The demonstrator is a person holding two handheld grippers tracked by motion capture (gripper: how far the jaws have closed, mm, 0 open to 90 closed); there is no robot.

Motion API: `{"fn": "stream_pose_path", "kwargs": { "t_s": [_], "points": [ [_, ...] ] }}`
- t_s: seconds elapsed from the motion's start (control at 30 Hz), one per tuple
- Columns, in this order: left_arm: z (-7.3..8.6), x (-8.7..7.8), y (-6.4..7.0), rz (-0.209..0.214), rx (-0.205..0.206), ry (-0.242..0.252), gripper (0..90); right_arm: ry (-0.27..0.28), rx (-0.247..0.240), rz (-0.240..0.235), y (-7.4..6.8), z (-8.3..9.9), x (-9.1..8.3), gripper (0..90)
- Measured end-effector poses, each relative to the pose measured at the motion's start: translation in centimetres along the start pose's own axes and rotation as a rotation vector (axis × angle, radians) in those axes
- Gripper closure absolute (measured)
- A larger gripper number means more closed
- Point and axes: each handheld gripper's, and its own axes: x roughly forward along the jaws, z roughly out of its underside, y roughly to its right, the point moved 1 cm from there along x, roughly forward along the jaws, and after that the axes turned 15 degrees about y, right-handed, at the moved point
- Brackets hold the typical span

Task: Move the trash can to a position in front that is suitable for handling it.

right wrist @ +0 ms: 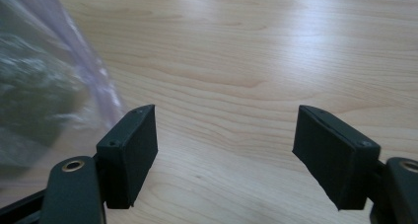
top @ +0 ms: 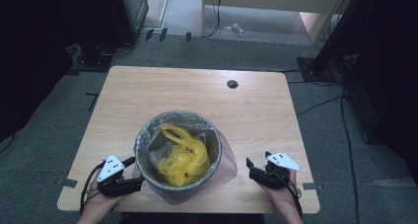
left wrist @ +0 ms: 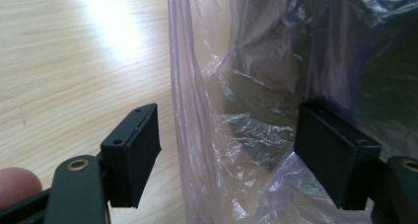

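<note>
No writing is readable. A round grey bin (top: 148, 155), lined with a clear purplish bag (left wrist: 207, 135) and holding a crumpled yellow bag (top: 185, 160), stands near the tabletop's (top: 197, 91) front edge. The left claw (top: 132, 184), released, straddles the liner; the right claw (top: 252, 168), released, hovers beside it.

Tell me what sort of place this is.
Probably a lab or office workroom: a wooden table with a cable hole, cables trailing over grey carpet, dark equipment stands around it.
</note>
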Motion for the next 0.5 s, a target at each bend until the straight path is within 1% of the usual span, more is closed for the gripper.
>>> {"fn": "stream_pose_path", "kwargs": {
  "t_s": [0.03, 0.17, 0.27, 0.4, 0.5],
  "points": [
    [0.0, 0.1, 0.1, 0.000, 0.002, 0.000, 25.0, 0.003, 0.011, -0.006, -0.2, -0.1, 0.0, 24.8],
    [-0.2, 0.6, 0.3, -0.001, -0.001, 0.002, 25.0, 0.027, 0.021, -0.034, -1.3, -0.8, -0.2, 24.9],
    [-0.2, 0.9, 0.5, -0.003, -0.009, 0.007, 25.0, 0.034, 0.032, -0.053, -2.2, -1.1, -0.1, 24.9],
    [-0.4, 1.4, 0.6, 0.011, -0.014, 0.007, 25.0, 0.030, 0.052, -0.086, -3.5, -1.4, 0.2, 25.0],
    [-0.7, 2.1, 0.5, 0.014, -0.026, 0.015, 25.0, 0.024, 0.042, -0.094, -4.3, -1.5, 0.9, 25.1]
  ]
}}
